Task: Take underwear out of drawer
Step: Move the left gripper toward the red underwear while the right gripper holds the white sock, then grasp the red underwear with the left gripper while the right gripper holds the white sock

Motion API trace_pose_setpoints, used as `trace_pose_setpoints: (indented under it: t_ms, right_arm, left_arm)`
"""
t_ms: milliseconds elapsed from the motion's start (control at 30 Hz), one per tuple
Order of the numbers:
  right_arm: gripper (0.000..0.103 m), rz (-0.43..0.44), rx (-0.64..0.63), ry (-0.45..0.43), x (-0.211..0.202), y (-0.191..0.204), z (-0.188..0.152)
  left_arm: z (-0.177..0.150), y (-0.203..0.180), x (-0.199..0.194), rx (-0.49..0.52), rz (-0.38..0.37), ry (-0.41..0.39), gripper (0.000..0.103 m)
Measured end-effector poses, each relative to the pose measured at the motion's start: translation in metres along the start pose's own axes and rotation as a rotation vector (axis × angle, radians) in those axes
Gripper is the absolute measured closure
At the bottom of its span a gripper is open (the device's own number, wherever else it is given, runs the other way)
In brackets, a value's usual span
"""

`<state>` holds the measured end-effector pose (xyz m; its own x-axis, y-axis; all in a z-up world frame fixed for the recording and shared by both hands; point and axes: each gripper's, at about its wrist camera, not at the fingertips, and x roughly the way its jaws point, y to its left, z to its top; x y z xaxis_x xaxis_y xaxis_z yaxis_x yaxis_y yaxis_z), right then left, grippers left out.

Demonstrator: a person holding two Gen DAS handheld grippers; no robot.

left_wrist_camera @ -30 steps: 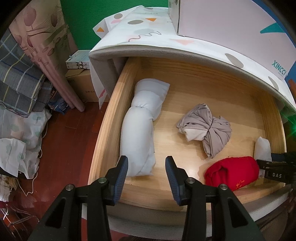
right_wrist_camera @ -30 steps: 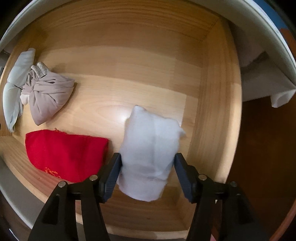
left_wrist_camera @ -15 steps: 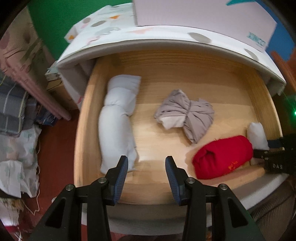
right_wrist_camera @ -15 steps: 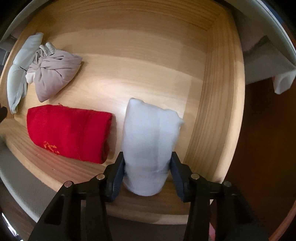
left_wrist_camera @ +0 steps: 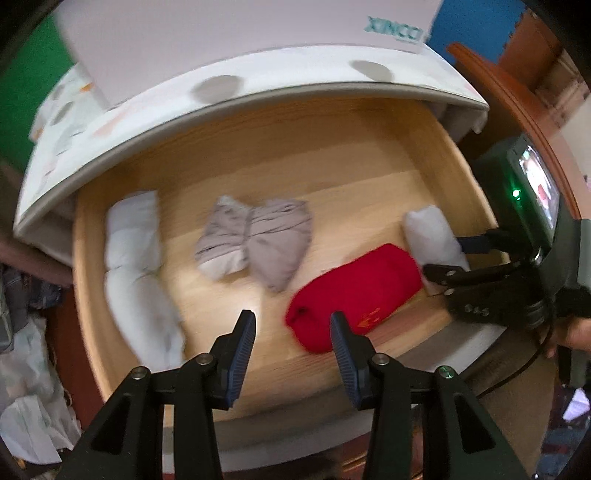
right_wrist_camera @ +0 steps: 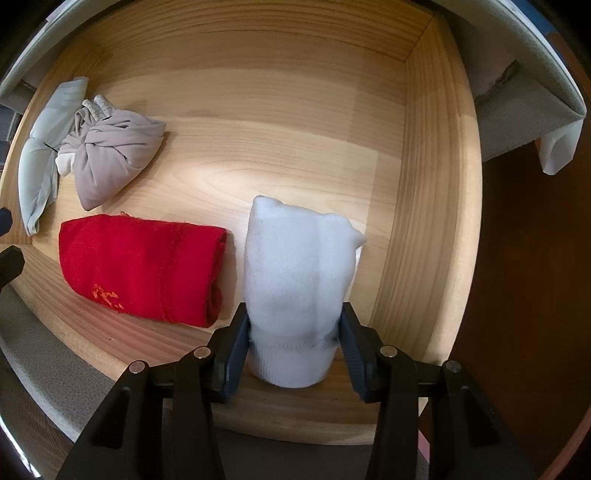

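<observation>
An open wooden drawer (right_wrist_camera: 424, 184) holds several rolled garments. My right gripper (right_wrist_camera: 293, 317) points straight down and is shut on the near end of a white roll (right_wrist_camera: 295, 266) by the drawer's right wall, its pads pressing into the fabric. Just left of it lies a red roll (right_wrist_camera: 140, 269); further back are a grey knotted bundle (right_wrist_camera: 110, 155) and a long pale roll (right_wrist_camera: 44, 155). My left gripper (left_wrist_camera: 291, 317) hovers open over the drawer's front, just left of the red roll (left_wrist_camera: 354, 295), with nothing between its fingers. The left wrist view also shows the right gripper (left_wrist_camera: 448, 256) on the white roll (left_wrist_camera: 430, 236).
A white cabinet top (left_wrist_camera: 258, 107) with a patterned cover overhangs the drawer's back, and a pale box (left_wrist_camera: 240, 33) stands on it. Crumpled clothes (left_wrist_camera: 26, 387) lie on the floor to the left. A hand (left_wrist_camera: 576, 332) holds the right gripper's body.
My right gripper's jaws have shut on the white roll. My left gripper has swung right across the drawer, from over the long pale roll to beside the red roll, and rolled.
</observation>
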<state>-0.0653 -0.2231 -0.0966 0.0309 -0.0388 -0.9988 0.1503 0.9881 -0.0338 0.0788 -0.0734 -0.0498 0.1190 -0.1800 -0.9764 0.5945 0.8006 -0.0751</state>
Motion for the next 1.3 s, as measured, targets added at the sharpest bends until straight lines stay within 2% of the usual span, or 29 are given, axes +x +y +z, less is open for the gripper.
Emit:
trace_pose_setpoints:
  t_ms: [167,267,367,467,600,667,733,900,1300]
  right_arm:
    - [0.059,0.002,-0.003,-0.001,-0.008,-0.014,-0.002]
    - [0.059,0.001,-0.001,-0.001,-0.008,-0.014,-0.002]
    - [0.059,0.002,-0.003,-0.002,-0.008,-0.014,-0.001]
    - [0.06,0.004,-0.002,-0.003,-0.012,-0.017,-0.002]
    - [0.06,0.004,-0.001,-0.004,-0.017,-0.019,-0.001]
    - [0.06,0.004,-0.002,-0.004,-0.017,-0.02,-0.001]
    - [0.06,0.005,-0.003,-0.005,-0.022,-0.02,0.0]
    - [0.06,0.006,-0.002,-0.005,-0.022,-0.02,0.001]
    - [0.059,0.005,-0.002,-0.006,-0.021,-0.02,0.002]
  left_arm:
    - [0.014,-0.02,0.02,0.061,-0.024,0.084,0.06]
    - [0.021,-0.03,0.032,0.085,-0.021,0.108,0.06]
    - [0.03,-0.033,0.043,0.087,0.0,0.115,0.06]
    - [0.037,-0.033,0.053,0.073,-0.016,0.13,0.06]
    - [0.043,-0.031,0.068,0.069,-0.025,0.192,0.06]
    - [0.045,-0.029,0.072,0.056,0.004,0.193,0.058]
    - [0.047,-0.025,0.076,0.027,0.0,0.2,0.058]
    - [0.042,-0.024,0.082,0.044,0.055,0.205,0.058]
    - [0.031,0.045,0.078,-0.191,0.125,0.225,0.058]
